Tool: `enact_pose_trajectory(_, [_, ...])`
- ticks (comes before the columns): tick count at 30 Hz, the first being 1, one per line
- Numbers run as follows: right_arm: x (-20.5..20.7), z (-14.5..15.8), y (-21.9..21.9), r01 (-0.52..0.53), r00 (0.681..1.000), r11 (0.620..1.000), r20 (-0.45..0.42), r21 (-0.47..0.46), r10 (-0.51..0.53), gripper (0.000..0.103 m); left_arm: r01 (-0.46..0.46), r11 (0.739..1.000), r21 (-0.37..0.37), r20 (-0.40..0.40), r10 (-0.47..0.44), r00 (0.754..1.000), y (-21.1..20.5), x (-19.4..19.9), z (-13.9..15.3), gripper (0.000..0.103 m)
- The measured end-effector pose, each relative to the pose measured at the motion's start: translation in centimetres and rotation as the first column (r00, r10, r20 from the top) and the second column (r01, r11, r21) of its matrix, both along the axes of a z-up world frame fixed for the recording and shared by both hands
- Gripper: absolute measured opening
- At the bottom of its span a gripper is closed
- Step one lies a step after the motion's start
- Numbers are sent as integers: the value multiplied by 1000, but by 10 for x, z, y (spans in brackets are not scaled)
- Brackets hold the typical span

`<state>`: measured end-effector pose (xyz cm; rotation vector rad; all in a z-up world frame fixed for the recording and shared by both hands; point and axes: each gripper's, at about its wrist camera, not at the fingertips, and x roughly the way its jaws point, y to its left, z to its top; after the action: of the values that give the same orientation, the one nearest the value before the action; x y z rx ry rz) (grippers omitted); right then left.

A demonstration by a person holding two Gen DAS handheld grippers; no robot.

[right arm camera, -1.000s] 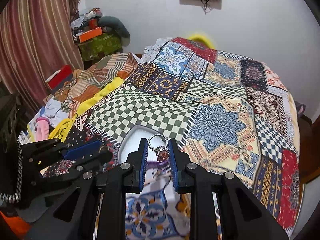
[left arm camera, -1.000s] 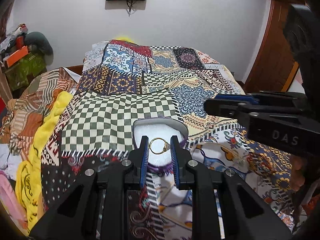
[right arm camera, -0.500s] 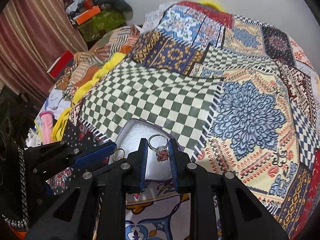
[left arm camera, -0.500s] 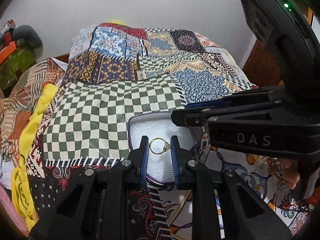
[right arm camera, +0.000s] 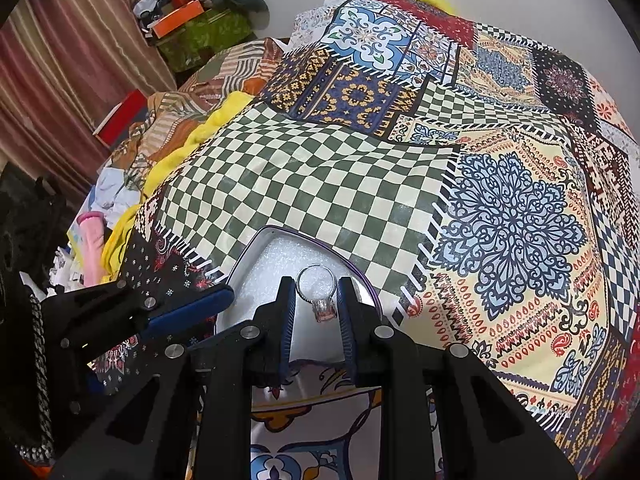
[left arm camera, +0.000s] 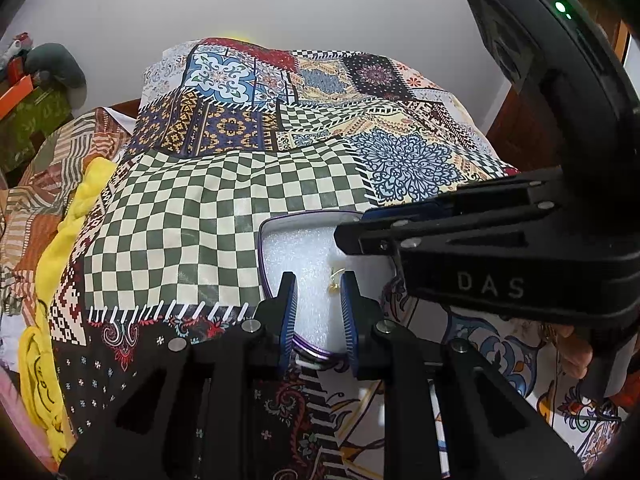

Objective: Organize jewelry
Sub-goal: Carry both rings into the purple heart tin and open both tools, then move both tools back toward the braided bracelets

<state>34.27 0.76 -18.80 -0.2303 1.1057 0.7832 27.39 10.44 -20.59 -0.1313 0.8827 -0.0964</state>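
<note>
Left wrist view takes in a bed under a patchwork bedspread [left arm camera: 224,216], and on it a small open box [left arm camera: 280,226] with a purple rim and white foam lining. Both grippers hang over that box. The left gripper [left arm camera: 317,304] has just been letting its jaws out; the gold ring [left arm camera: 334,280] now lies low on the foam beside the right pad, and I judge it free of the pads, though it is small and blurred. In the right wrist view the right gripper [right arm camera: 316,304] pinches a silver ring [right arm camera: 317,285] with a pinkish stone, band upward, stone down between the pads, just above the foam.

The risks, as I judge them: the two tools sit very close together, so a careless lift of either could knock the other and flick the gold ring off the foam into the busy fabric, where it would be hard to spot. Released from too high, the silver ring could roll over the rim.
</note>
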Motion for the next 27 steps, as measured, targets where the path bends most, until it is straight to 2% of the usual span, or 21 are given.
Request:
enact_pose_trajectory(1, [0,0,0,-3,1000,1000,0,-3,3,21,-2,1000,3,-2,2,1000,-1,-2,0,25])
enact_pose_trajectory(3, [-1,0,0,-1,1000,1000,-2,-8,1,34,-8,1000,6,-6,8,1000,-1,-4,2,35])
enact_pose_trajectory(4, [-1,1,-1,2,1000,1000,0,-6,-2,36,-10,1000,10,-3,10,1000,-1,-6,4,35])
enact_pose_trajectory(19, [-35,46,-33,48,993,998,109,34,-51,37,-36,998,51,59,33,998,-2,-40,43,36])
enact_pose_trajectory(27, [-59,78,-76,105,977,991,179,85,-119,37,-36,998,50,98,31,995,-12,-64,68,37])
